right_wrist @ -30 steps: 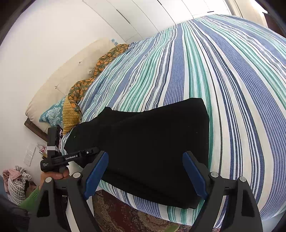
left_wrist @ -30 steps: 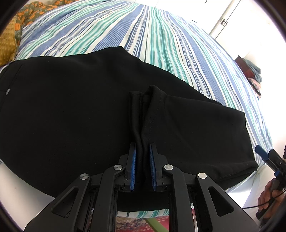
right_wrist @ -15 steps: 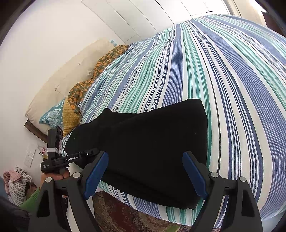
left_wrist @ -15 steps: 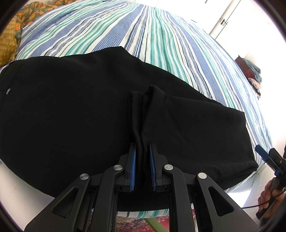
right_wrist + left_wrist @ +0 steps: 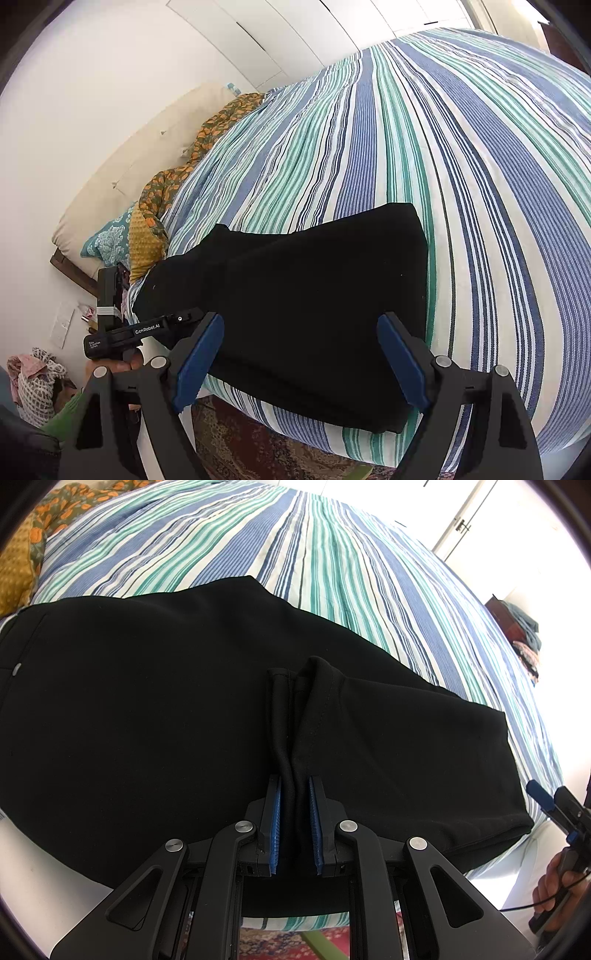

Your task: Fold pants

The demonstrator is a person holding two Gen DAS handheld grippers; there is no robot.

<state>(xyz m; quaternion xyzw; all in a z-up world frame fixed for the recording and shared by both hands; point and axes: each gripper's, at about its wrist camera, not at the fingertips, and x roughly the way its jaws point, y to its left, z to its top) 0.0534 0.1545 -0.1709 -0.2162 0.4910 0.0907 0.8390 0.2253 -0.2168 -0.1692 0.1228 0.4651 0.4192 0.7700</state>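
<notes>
Black pants unmoved on the striped bedspread: left gripper stays clamped on the near hem, right gripper gaping, empty, fold stalled.

Your left wrist camera looks steeply down, close over the black pants on the striped bedspread, while your right wrist camera views them from the bed's edge, farther back, toward the headboard.
</notes>
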